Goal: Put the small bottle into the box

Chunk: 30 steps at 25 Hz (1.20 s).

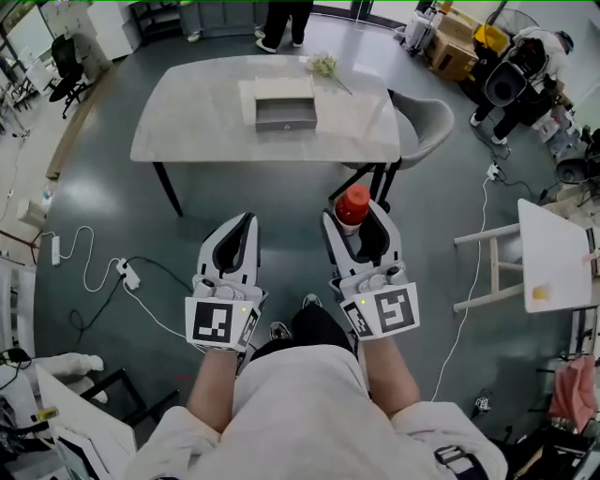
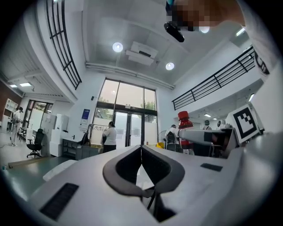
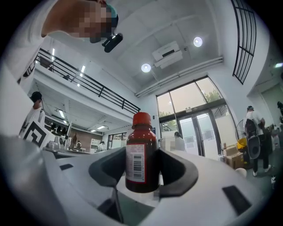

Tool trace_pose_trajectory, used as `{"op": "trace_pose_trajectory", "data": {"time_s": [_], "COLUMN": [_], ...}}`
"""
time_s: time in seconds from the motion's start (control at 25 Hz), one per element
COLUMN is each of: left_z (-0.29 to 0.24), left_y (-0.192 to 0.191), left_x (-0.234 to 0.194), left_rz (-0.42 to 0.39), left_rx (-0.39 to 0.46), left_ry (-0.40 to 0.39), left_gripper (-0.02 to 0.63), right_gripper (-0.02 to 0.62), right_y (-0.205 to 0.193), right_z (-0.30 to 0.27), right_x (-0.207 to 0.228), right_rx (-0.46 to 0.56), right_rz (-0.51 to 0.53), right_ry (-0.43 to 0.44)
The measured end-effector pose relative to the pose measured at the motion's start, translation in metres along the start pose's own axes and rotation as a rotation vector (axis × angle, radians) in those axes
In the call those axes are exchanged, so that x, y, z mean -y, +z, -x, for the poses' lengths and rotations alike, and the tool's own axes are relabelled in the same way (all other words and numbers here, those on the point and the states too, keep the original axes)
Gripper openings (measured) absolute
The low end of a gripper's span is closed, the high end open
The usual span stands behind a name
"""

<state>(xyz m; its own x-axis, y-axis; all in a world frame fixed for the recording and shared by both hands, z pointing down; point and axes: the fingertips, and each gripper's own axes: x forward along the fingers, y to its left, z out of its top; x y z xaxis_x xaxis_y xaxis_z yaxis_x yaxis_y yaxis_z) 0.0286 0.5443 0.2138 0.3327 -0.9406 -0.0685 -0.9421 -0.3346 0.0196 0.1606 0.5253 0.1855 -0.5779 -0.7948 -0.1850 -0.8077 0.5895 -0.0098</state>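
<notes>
A small dark bottle (image 1: pixel 352 208) with a red cap stands upright between the jaws of my right gripper (image 1: pixel 357 217), which is shut on it. In the right gripper view the bottle (image 3: pixel 141 132) fills the middle, its barcode label facing the camera, and the pads of the right gripper (image 3: pixel 141 152) press on both its sides. My left gripper (image 1: pixel 244 221) is held level beside the right one, shut with nothing in it; its tips meet (image 2: pixel 141 148). The bottle (image 2: pixel 185 130) also shows at the right of the left gripper view. The grey box (image 1: pixel 286 114) sits open on the table (image 1: pixel 187 122) well ahead of both grippers.
A white sheet (image 1: pixel 347 112) lies under the box and a small bunch of flowers (image 1: pixel 323 66) lies behind it. A grey chair (image 1: pixel 422 127) stands at the table's right end. A white stool (image 1: pixel 553 258) is at the right, cables (image 1: pixel 112 272) trail on the floor at the left, and people (image 1: pixel 281 23) stand beyond the table.
</notes>
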Motion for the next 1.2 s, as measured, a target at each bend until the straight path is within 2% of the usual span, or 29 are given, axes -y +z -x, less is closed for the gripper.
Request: {"op": "trace_pose_trajectory", "data": {"time_s": [0.28, 0.52, 0.84, 1.04, 1.2], "left_z": [-0.061, -0.156, -0.286, -0.332, -0.359], "left_y": [-0.031, -0.035, -0.051, -0.068, -0.080], "left_x": [-0.035, -0.086, -0.125, -0.143, -0.169], "left_rz": [0.027, 0.018, 0.029, 0.047, 0.058], "left_rx": [-0.048, -0.063, -0.103, -0.140, -0.160], "left_ry": [-0.004, 0.006, 0.029, 0.061, 0.079], "left_gripper": [0.023, 0.023, 0.023, 0.023, 0.023], "right_gripper": [0.233, 0.233, 0.233, 0.233, 0.234], "right_y": [-0.033, -0.046, -0.072, -0.096, -0.115], "right_z": [-0.060, -0.153, -0.254, -0.296, -0.331], "right_x": [0.041, 0.086, 0.175, 0.213, 0.222], "right_rx": [-0.026, -0.016, -0.047, -0.094, -0.119], "right_rz": [-0.022, -0.044, -0.156, -0.206, -0.234], "right_ry": [-0.016, 0.034, 0.077, 0.098, 0.116]}}
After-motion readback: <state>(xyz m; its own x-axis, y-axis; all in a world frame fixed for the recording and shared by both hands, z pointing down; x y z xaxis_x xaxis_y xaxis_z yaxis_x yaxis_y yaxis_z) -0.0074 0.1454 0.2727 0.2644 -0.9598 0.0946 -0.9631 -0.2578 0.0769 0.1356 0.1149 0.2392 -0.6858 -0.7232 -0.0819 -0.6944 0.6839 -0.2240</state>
